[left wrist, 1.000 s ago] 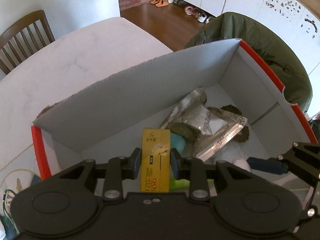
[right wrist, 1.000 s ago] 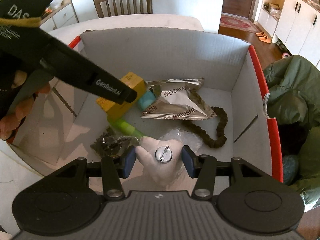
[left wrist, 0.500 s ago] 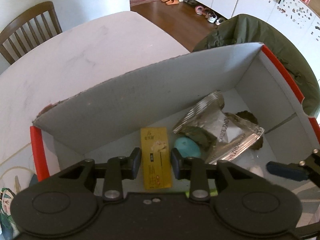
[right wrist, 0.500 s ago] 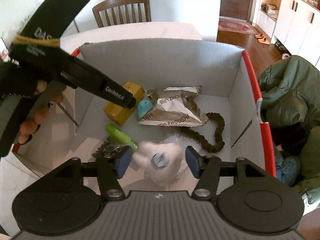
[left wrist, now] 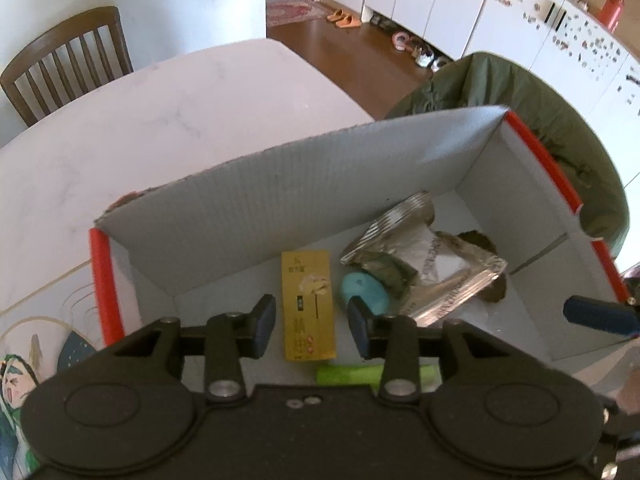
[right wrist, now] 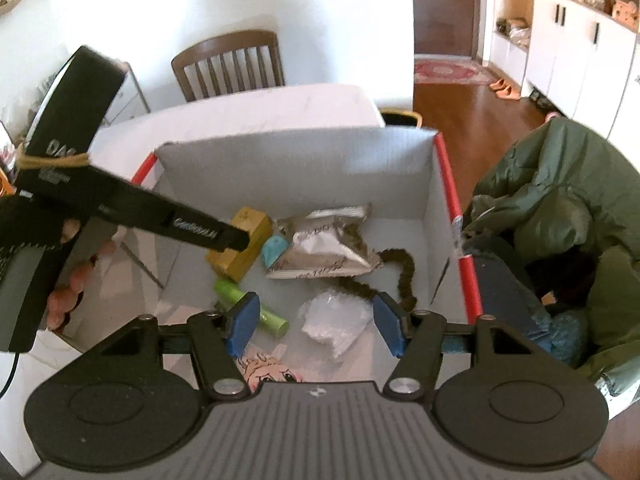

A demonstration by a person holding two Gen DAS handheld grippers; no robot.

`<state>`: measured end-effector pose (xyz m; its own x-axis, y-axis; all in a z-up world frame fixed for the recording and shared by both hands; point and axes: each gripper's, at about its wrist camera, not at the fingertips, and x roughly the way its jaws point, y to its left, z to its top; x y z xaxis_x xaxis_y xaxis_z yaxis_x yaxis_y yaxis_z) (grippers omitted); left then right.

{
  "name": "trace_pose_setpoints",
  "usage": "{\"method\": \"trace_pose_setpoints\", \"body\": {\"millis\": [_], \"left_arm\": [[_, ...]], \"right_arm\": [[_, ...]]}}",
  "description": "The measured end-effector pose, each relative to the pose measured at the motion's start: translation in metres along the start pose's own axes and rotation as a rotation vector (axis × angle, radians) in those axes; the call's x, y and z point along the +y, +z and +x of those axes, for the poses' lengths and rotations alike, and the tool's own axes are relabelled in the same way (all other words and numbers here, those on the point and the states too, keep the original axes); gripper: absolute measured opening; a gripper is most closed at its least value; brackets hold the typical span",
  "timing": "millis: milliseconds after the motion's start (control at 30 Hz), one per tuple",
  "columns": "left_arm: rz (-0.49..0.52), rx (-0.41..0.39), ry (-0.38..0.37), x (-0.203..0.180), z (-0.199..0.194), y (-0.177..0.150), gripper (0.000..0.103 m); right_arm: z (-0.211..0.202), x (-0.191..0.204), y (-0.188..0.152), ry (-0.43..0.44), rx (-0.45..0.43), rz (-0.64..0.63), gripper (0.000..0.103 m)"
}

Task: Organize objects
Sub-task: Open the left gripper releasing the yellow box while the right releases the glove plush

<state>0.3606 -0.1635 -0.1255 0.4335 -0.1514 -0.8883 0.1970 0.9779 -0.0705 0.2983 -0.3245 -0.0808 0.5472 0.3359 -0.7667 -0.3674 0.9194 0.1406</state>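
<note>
A white cardboard box with red rims (left wrist: 280, 208) (right wrist: 300, 172) stands on the table. On its floor lie a yellow carton (left wrist: 308, 304) (right wrist: 240, 248), a teal lump (left wrist: 364, 292) (right wrist: 276, 250), a silver packet (left wrist: 432, 276) (right wrist: 320, 256), a green tube (left wrist: 348, 374) (right wrist: 248, 306), a brown braided cord (right wrist: 404, 276) and a white plastic bag (right wrist: 336, 320). A cartoon-face badge (right wrist: 268, 370) lies under my right gripper (right wrist: 316, 326), which hangs open and empty. My left gripper (left wrist: 312, 326) is open above the yellow carton, not touching it.
The marble table (left wrist: 160, 120) stretches beyond the box. A wooden chair (left wrist: 68, 64) stands at its far side. A green jacket (right wrist: 560, 208) is draped over a chair right of the box. A drawn mat (left wrist: 24, 360) lies left of it.
The left gripper opened, dropped the yellow carton onto the box floor and rose. The right gripper opened and let go of the white badge, which now lies face up below it.
</note>
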Motion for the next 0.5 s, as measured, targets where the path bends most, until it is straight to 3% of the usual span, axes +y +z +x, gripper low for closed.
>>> {"method": "trace_pose_setpoints", "body": {"millis": [100, 500], "left_arm": [[-0.003, -0.037, 0.012, 0.000, -0.016, -0.005, 0.049], [-0.026, -0.166, -0.039, 0.012, -0.083, -0.035, 0.053]], "right_arm": [[-0.008, 0.000, 0.001, -0.003, -0.025, 0.013, 0.062], [-0.040, 0.021, 0.004, 0.010, -0.094, 0.032, 0.062]]}}
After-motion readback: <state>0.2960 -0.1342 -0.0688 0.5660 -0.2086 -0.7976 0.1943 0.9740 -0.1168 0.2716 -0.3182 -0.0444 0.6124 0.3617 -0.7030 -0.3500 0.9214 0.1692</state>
